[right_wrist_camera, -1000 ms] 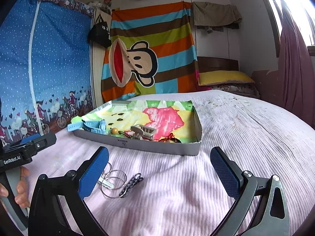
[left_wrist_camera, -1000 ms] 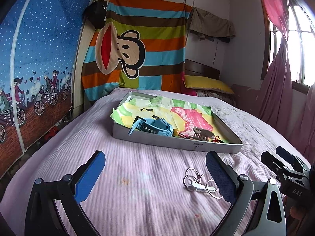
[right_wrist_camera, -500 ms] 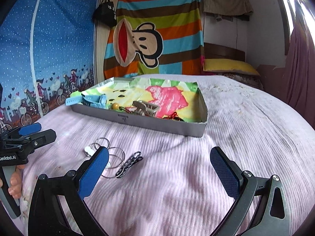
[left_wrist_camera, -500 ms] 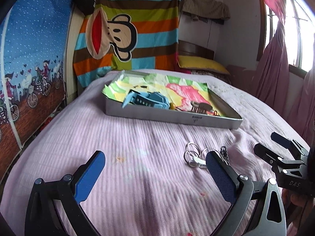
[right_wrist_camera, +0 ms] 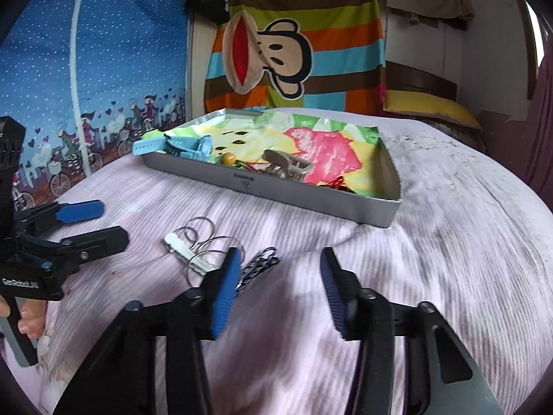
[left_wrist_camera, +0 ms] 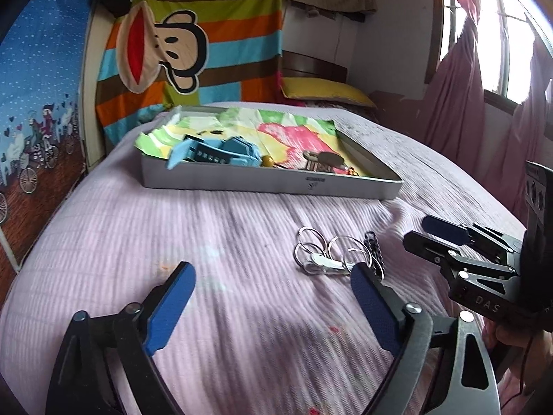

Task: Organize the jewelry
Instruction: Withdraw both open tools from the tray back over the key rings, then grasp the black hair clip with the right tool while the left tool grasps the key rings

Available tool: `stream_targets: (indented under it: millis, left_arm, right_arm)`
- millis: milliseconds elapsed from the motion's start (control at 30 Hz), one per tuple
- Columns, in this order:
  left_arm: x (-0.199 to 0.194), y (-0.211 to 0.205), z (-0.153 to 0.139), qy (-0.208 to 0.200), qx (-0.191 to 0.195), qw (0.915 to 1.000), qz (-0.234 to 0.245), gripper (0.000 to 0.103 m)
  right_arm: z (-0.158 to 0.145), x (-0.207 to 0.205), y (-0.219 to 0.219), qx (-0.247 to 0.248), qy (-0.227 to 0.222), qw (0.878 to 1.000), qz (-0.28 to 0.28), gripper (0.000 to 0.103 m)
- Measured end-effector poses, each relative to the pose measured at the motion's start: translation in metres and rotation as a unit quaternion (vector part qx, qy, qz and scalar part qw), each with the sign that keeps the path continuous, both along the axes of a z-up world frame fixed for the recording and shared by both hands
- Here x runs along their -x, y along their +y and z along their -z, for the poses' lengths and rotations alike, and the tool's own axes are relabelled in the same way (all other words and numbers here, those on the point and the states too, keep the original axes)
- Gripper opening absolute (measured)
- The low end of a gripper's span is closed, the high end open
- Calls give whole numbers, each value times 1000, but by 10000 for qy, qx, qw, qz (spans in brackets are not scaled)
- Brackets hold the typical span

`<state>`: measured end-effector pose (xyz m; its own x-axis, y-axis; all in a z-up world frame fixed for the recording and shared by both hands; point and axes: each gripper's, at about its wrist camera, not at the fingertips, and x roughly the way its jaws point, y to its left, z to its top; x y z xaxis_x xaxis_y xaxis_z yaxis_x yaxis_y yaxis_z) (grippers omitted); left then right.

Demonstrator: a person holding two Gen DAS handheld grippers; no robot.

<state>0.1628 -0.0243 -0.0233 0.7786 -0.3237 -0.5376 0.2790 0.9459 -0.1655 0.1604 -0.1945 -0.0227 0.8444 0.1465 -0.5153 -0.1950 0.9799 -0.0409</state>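
Left wrist view: left gripper has fingers spread wide, nothing between them, hovering low over the lilac bedspread. Cluster of silver rings with a white clip lies flat on the bed just beyond the right-hand finger. Cluster's long axis runs roughly left-right. Dark chain piece sits at its right end, long axis near-to-far. Right gripper enters from the right, tips pointing left toward the rings, close but apart from them. Grey tray farther back, long side across the view, lined with a bright printed cloth. Inside it: blue watch strap at left, a yellow bead mid, metal hair clip at right.

Right wrist view: right gripper with fingers partly apart, narrower than the left's, empty, low over the bed. Its left finger overlaps the near edge of the rings. Chain piece lies diagonal, near-left to far-right, just right of that finger tip; contact not clear. Left gripper at left, fingers apart, tips pointing right toward the rings; a hand on its grip. Tray beyond, angled, near corner at right.
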Motion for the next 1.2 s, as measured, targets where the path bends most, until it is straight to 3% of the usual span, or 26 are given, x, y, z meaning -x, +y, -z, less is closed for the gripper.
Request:
stream_targets:
  millis: [133,200,267,500,700,867,1200]
  left_arm:
    - [-5,-4,3,152,53,9996,250,69]
    - [-10,-7,4,245,76,9990,370,53]
    - [-13,-10,7,351,93,9982,480,45]
    - [-27,-9,12,640,388,9955,578,32]
    - [-48,3,18,972,786,9915,354,17]
    - [-64,-1,24,1264,736,9887,340,14]
    - [-83,-14,31,1582,692,9820,768,14]
  right_arm:
    - [2,-1,5,-20,95,9998,-188,29]
    - [4,-1,9,-17,161,9994,-295,27]
    - [6,-2,12,3,227,9991,-367,27]
    - [16,-8,18,60,549,9974,-472,25]
    - [22,-13,20,65,727,9963,-457,25]
    - [26,-17,24,95,831,9953,-483,25]
    - [33,-21,26,-5,1071,9931,-469,25]
